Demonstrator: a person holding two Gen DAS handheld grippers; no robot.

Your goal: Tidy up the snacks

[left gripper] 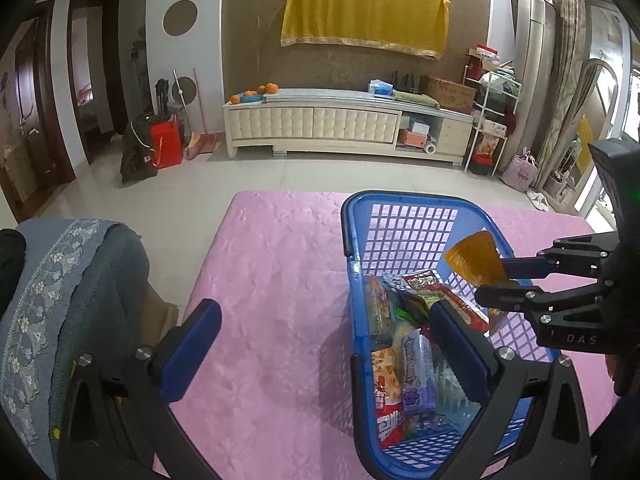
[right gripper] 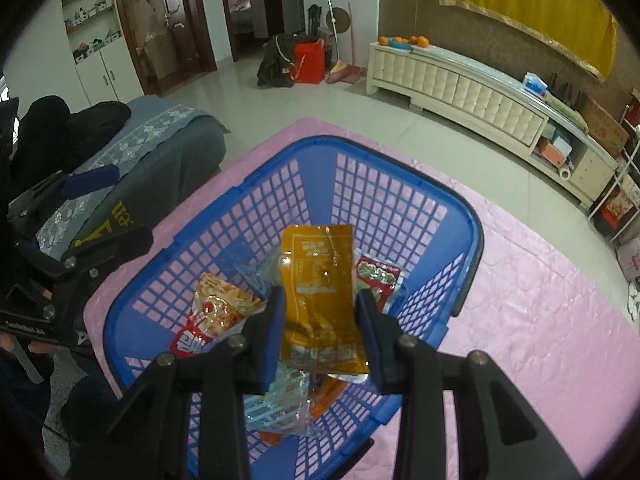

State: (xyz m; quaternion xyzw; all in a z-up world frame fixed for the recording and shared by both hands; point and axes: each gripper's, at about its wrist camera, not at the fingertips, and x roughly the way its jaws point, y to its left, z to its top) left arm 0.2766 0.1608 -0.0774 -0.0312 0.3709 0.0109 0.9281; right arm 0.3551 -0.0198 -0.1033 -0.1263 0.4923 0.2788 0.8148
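Armchair fabric, a grey-blue cover with a floral lace strip (left gripper: pixel 48 300), is seen at the far left of the left wrist view, beside the table. Next to it the pink tablecloth (left gripper: pixel 272 280) lies bare, which suggests that the loose snacks have already been gathered off it. The left gripper (left gripper: pixel 324 344) is held wide open over that cloth with nothing between its fingers; one finger stands over the cloth and the other over the basket's near end, apparently kept idle and out of the way.

Further right, the blue basket (left gripper: pixel 400 200) rests on the cloth and serves as the collecting place. Several packets are already lying in it, among them a red-and-white packet (right gripper: pixel 216 320) and a red-and-green packet (right gripper: pixel 378 276).

At the right, the orange snack packet (right gripper: pixel 320 292) is gripped by the right gripper (right gripper: pixel 322 320). The jaws are closed narrowly on the packet's lower part, so that the pouch stands up ahead of the fingers. It is held above the basket's interior, tilted downward, and is not yet resting on the other snacks. This position is judged to be for dropping it inside.
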